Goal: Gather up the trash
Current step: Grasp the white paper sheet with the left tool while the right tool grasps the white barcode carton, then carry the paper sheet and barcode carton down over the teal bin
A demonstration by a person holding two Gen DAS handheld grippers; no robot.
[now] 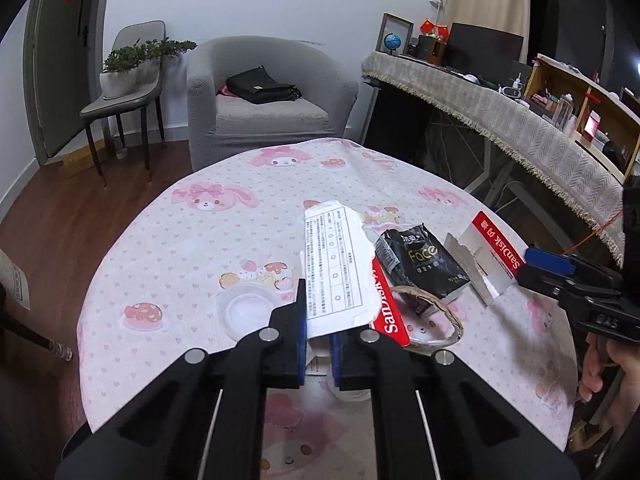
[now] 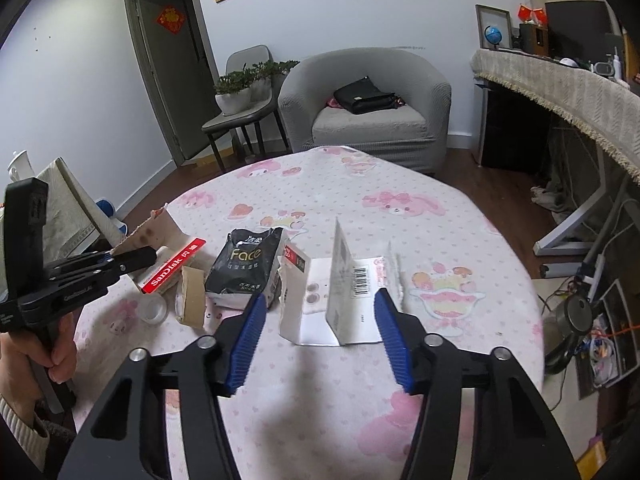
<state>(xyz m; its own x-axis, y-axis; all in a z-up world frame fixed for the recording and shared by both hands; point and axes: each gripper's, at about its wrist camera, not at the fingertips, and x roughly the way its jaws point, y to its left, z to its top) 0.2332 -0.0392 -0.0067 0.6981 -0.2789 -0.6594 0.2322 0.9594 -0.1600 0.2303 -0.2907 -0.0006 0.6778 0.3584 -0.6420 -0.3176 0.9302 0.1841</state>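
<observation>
My left gripper (image 1: 320,320) is shut on the near edge of a torn white printed card (image 1: 336,264), holding it tilted over the table. Under that card lies a red SanDisk package (image 1: 390,312). A black "Face" tissue pack (image 1: 424,264) sits just right of it. In the right wrist view, my right gripper (image 2: 320,298) stands open around a torn white SanDisk card (image 2: 320,304) with a barcode. The card rests folded on the cloth between the blue pads (image 2: 248,332). My left gripper (image 2: 136,259) shows at the left of that view, with the brown back of its card (image 2: 148,236) in it.
The round table (image 1: 180,240) has a pink cartoon cloth. A clear plastic lid (image 1: 248,312) and a brown paper ring (image 1: 436,312) lie near the trash. A grey armchair (image 2: 368,120) stands beyond the far edge, and a cloth-covered desk (image 2: 580,96) stands at the right.
</observation>
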